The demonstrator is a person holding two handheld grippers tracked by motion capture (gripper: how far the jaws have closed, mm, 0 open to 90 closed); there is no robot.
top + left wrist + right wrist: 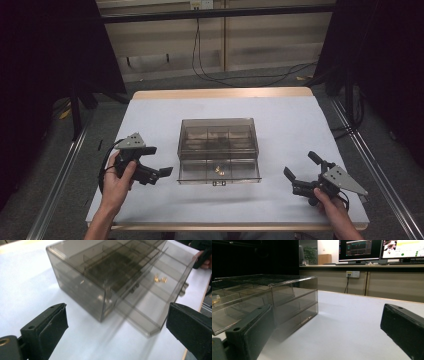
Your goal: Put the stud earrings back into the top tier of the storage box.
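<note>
From the high view, a smoky clear drawer box (218,142) sits mid-desk (280,110), its top drawer (219,171) pulled toward the person, two small gold pieces (218,170) inside. The left tool (159,176) and right tool (300,172) flank it, both wide open and empty.

Left gripper view: the open drawer (160,292) lies ahead between spread jaws.

Right gripper view: the box (269,300) stands left, jaws apart.

— How is the light?
— Bright on the white worktop (280,120), dark all around it in the high view. The smoky drawer box (218,150) casts a soft shadow toward the near edge.
— Sharpness?
— The left gripper view smears the box's near corner; both gripper views blur the close jaws. Two monitors (380,249) glow.
</note>
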